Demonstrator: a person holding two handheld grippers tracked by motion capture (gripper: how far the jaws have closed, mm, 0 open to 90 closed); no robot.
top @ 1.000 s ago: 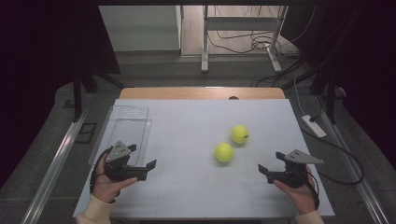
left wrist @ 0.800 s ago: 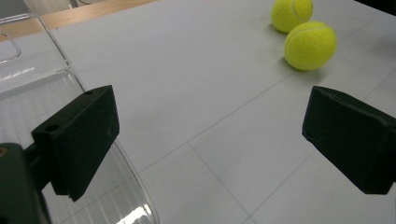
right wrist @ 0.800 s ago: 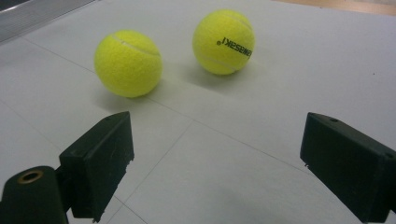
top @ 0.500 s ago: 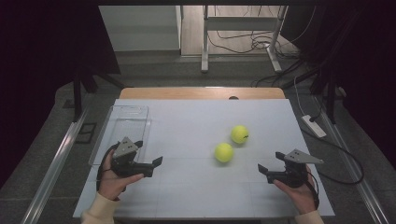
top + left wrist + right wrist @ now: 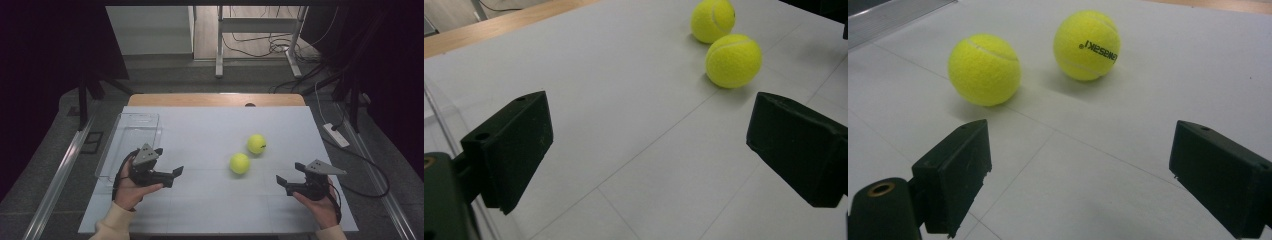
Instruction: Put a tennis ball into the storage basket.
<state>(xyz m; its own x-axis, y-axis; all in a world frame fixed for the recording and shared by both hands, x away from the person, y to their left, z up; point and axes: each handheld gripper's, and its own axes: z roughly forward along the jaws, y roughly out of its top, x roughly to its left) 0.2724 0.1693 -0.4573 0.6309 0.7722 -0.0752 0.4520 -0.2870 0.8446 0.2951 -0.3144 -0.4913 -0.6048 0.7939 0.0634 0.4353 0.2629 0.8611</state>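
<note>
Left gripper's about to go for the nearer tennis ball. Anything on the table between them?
Nothing visible. Bare white table lies between the open left gripper and the nearer tennis ball. The second ball sits beyond it, apart.

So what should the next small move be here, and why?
Probably ease the left gripper forward toward the nearer tennis ball. Its jaws are wide open and empty, pointing at that ball across bare table, and the clear plastic tray sits right beside that hand. The right gripper is open too, resting near the table's right edge.
</note>
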